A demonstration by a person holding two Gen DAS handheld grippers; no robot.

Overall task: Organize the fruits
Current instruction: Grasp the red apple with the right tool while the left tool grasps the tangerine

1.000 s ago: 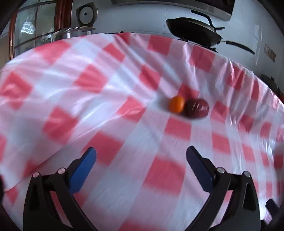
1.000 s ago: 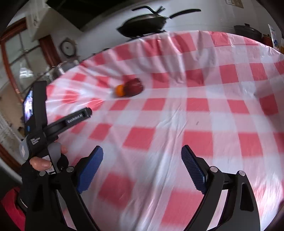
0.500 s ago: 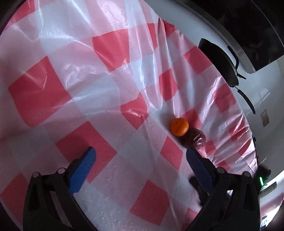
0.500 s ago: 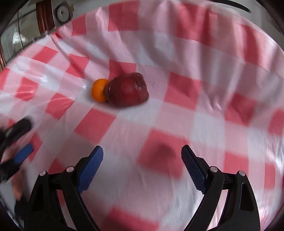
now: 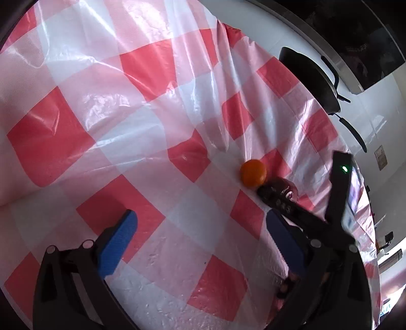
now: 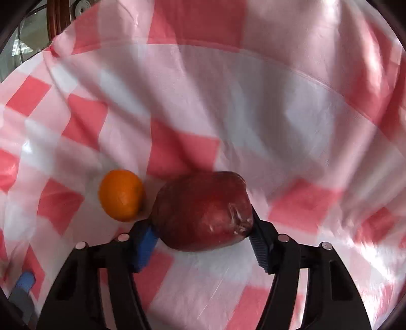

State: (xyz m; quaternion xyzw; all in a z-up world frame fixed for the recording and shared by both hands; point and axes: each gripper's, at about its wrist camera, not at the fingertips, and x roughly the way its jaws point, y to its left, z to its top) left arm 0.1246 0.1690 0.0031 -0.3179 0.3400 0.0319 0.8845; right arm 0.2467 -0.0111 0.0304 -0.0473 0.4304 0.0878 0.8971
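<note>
A dark red fruit in clear wrap (image 6: 203, 213) lies on the red-and-white checked tablecloth (image 6: 228, 101). A small orange (image 6: 121, 194) sits just to its left, almost touching it. My right gripper (image 6: 200, 228) has the red fruit between its blue pads (image 6: 144, 241); its jaws are closing and both pads sit against the fruit's sides. In the left wrist view the orange (image 5: 253, 173) and the red fruit (image 5: 288, 186) lie to the right, with the right gripper's fingers (image 5: 277, 200) on the fruit. My left gripper (image 5: 200, 218) is open over bare cloth, holding nothing.
A black wok (image 5: 312, 81) with a long handle stands behind the table's far edge by a white wall. A wooden window frame (image 6: 58, 17) shows at the far left. The cloth (image 5: 101, 127) is wrinkled and glossy, with bare cloth left of the fruits.
The right gripper came in toward the two fruits and its jaws narrowed around the red one. The left gripper rolled earlier, then stayed put; the right gripper now shows in its view.
</note>
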